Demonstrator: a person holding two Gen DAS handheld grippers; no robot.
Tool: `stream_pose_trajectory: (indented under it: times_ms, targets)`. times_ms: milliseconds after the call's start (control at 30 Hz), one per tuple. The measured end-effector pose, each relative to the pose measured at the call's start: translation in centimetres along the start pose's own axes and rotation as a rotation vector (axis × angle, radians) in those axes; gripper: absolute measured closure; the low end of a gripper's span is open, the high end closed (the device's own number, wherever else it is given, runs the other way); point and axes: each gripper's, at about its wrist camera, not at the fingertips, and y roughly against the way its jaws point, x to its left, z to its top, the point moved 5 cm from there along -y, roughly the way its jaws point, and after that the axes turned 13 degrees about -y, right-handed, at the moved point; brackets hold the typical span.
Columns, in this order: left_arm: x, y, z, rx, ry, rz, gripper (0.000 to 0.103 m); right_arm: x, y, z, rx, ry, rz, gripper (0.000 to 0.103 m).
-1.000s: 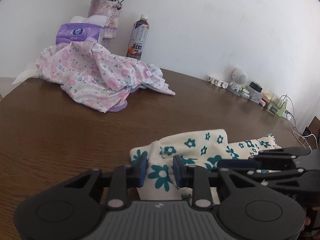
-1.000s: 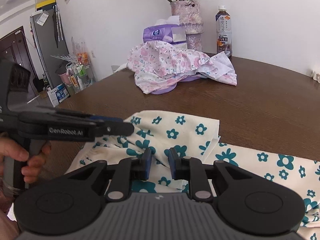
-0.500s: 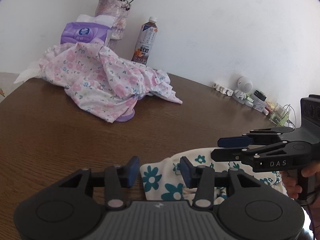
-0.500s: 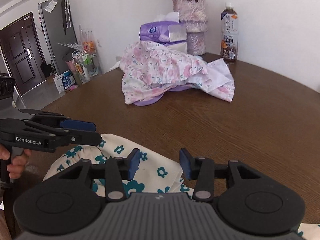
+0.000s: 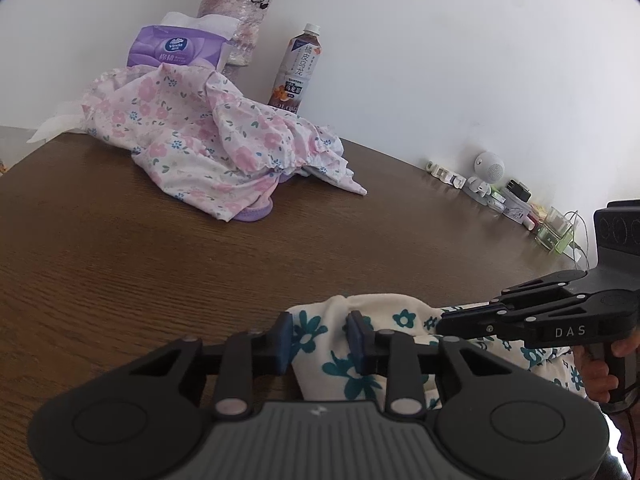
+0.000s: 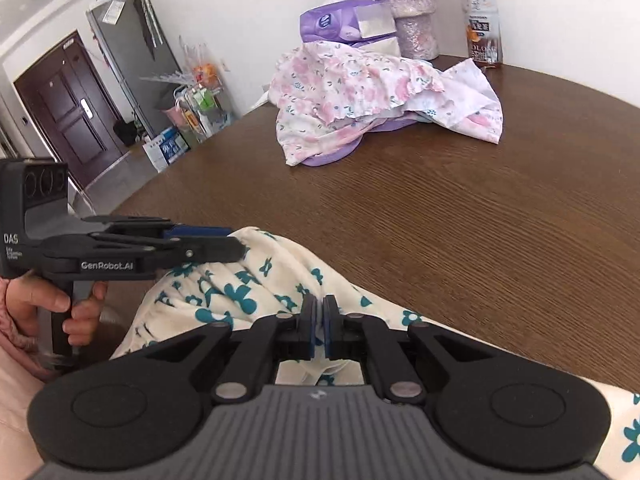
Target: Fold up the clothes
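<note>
Cream cloth (image 6: pixel 256 280) printed with teal flowers is bunched at the near edge of the brown wooden table (image 6: pixel 460 216), and it is met by both grippers. The right gripper (image 6: pixel 319 330) is seen with its blue pads pressed nearly together over the cloth; a thin fold appears to be pinched between them, though the contact itself is hidden by the pads. The left gripper (image 5: pixel 320 338) is held with its fingers parted by a moderate gap, and a raised fold of the cloth sits between them without being clamped. In the right wrist view the left gripper (image 6: pixel 236 246) is seen from the side, its tip resting at the cloth's far hump and its handle gripped by a hand (image 6: pixel 52 312). Farther back on the table a pink floral garment (image 5: pixel 208 152) is heaped, with a purple tissue pack (image 5: pixel 176 50), a vase (image 5: pixel 236 20) and a bottle (image 5: pixel 296 72) behind it.
</note>
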Motion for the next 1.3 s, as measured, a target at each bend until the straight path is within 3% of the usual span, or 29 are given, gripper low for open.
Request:
stream_pose_trajectory:
  times_ms: [100,167,233,267,367,400,567,633,667,700,900,933,1033,1067,1300]
  targets:
    - [-0.3,0.9,1.2,-0.048,-0.031,-0.013,0.068,0.2,-0.1,-0.1,-0.010,0.019,-0.009,0.100]
    - [-1.1,1.4,2.9,-0.078,-0.107,-0.021,0.059,0.4,0.0,-0.2,-0.013,0.038,-0.017,0.099]
    - [-1.7,1.0,4.4,-0.076,-0.197,-0.011,0.058,0.7,0.3,0.0,-0.025,0.050,-0.015,0.097]
    - [-1.9,0.6,4.9,-0.064,-0.223,-0.019,0.058,0.7,0.5,0.1,-0.036,0.053,-0.012,0.092]
    - [-2.2,-0.7,5.6,-0.027,-0.284,-0.067,0.058,0.8,1.0,1.0,-0.080,0.066,-0.007,0.062]
    - [-2.1,-1.1,5.6,-0.018,-0.291,-0.085,0.058,0.7,0.8,1.3,-0.081,0.060,-0.001,0.060]
    - [-1.1,-2.2,5.0,0.012,-0.266,-0.155,0.055,-0.6,-1.4,1.8,-0.037,-0.019,0.024,0.061]
    - [-0.8,-2.3,4.7,0.023,-0.256,-0.189,0.054,-0.8,-1.8,1.5,-0.027,-0.037,0.039,0.078]
    - [-0.8,-2.3,4.5,0.032,-0.256,-0.208,0.054,-0.7,-1.6,1.5,-0.029,-0.035,0.052,0.094]
    - [-0.8,-2.4,4.5,0.038,-0.266,-0.227,0.054,-0.5,-1.4,1.4,-0.030,-0.031,0.064,0.095]
    - [-1.4,-3.2,4.2,0.091,-0.396,-0.306,0.055,1.1,-0.2,0.9,-0.044,0.041,0.107,0.097]
    - [-1.5,-3.4,4.2,0.099,-0.412,-0.328,0.058,1.0,-0.3,0.8,-0.038,0.040,0.101,0.097]
    - [-1.8,-3.8,3.9,0.126,-0.451,-0.369,0.086,0.5,-0.7,0.4,-0.021,0.028,0.082,0.098]
    - [-1.9,-4.0,3.8,0.135,-0.464,-0.383,0.091,0.3,-0.8,0.3,-0.018,0.020,0.077,0.098]
    - [-1.8,-3.9,2.9,0.164,-0.477,-0.396,0.094,0.0,-0.8,0.3,-0.030,0.026,0.026,0.093]
